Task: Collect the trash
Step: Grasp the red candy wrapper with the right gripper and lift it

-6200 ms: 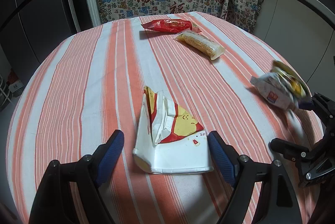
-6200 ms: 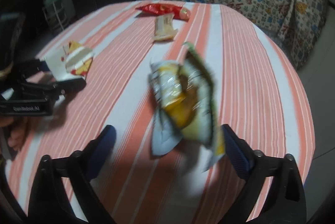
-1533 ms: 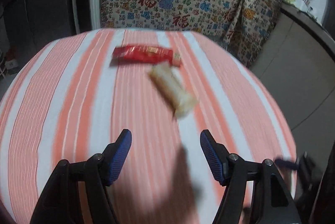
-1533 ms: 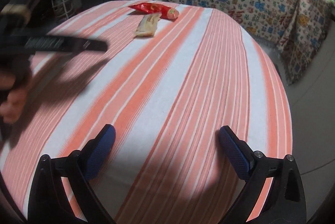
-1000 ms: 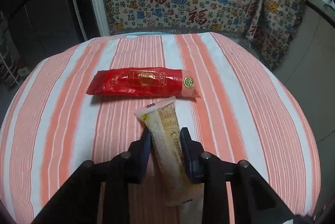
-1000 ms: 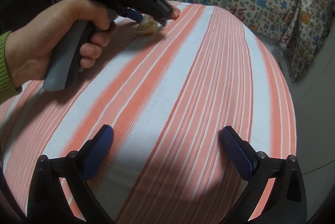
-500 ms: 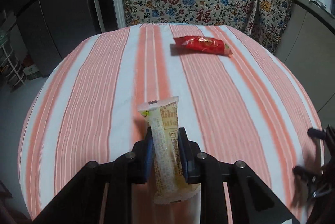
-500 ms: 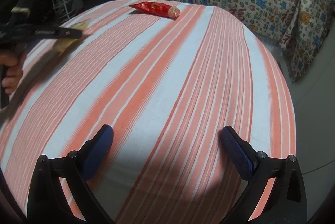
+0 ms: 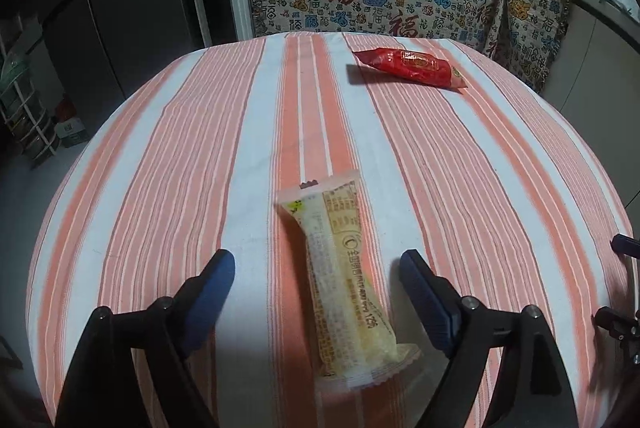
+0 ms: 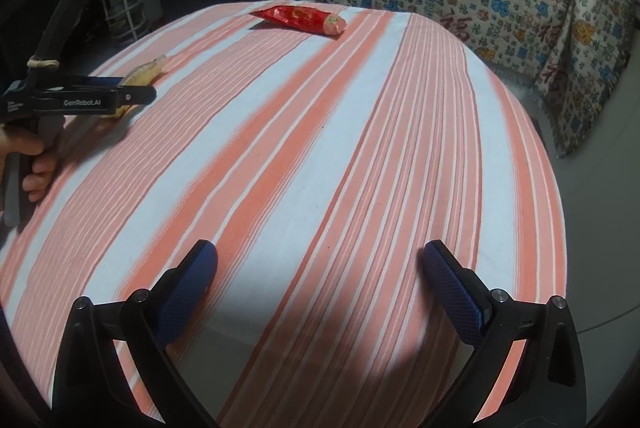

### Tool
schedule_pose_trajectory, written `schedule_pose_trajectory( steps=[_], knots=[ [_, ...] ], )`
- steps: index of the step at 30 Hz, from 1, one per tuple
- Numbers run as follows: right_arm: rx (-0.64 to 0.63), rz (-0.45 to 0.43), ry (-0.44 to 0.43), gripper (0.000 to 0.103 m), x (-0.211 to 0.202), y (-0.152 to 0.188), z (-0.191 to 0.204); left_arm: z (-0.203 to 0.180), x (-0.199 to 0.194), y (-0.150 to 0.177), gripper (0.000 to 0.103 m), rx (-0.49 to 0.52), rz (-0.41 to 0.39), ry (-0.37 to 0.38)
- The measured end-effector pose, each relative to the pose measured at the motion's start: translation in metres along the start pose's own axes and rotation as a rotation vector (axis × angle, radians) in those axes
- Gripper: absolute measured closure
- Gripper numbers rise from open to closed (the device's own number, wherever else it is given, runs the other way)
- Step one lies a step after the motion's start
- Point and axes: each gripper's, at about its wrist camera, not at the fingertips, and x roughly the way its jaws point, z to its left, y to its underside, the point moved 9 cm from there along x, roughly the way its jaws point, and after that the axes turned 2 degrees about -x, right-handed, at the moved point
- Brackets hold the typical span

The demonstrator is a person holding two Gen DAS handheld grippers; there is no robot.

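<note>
Now the left gripper [image 9: 316,268] stood wide around the pale wrapper [image 9: 342,276] on the table [image 9: 500,167]; right gripper [image 10: 320,268] wide, empty. Next, likely: fetch the red wrapper [image 9: 412,67].

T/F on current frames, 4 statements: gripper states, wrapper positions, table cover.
1. The left gripper is shut on the yellow wrapper. False: its fingers stand apart on either side of it.
2. The red wrapper lies at the far side of the table. True.
3. The right gripper holds a wrapper. False: it is open, nothing between its fingers.
4. The tablecloth is striped orange and white. True.
</note>
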Motion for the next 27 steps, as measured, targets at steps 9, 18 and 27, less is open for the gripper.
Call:
schedule_pose_trajectory(
  steps=[9,18,27],
  knots=[
    [-0.188,0.045,-0.017,0.001,0.068,-0.124,-0.03,0.0,0.0,0.0,0.016,-0.001,0.0,0.001],
    [-0.382,0.094,-0.011,0.002,0.158,-0.223,-0.004,0.002,-0.001,0.0,0.016,-0.005,0.0,0.005],
    [-0.234,0.135,-0.11,0.08,0.137,-0.198,-0.012,0.001,-0.002,0.001,0.016,-0.008,-0.001,0.007]
  ],
)
